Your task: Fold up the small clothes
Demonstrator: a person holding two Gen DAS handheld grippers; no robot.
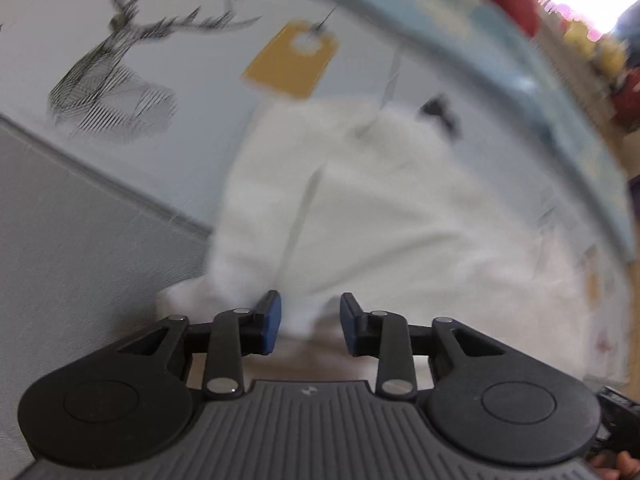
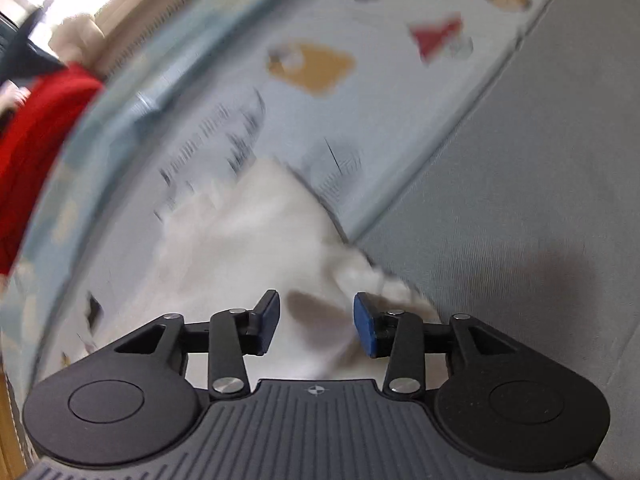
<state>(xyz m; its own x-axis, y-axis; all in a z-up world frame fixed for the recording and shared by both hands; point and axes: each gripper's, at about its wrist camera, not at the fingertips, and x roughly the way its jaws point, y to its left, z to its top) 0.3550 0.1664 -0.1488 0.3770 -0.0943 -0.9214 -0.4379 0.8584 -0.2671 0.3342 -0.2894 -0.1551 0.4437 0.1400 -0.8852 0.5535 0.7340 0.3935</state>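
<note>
Both jaws stand apart and hold nothing as the left gripper (image 1: pixel 308 322) and right gripper (image 2: pixel 316 326) hang just above the near edge of a small white garment (image 1: pixel 360 208), its nearest folds between each pair of blue pads. The garment lies on a pale blue printed mat (image 1: pixel 180 128), partly over the border with a grey mat (image 2: pixel 520 208), beside a line-drawn stag print (image 1: pixel 116 68). Motion blur suggests speed; a hasty pinch could catch only one layer or bunch the soft cloth, skewing the fold.
</note>
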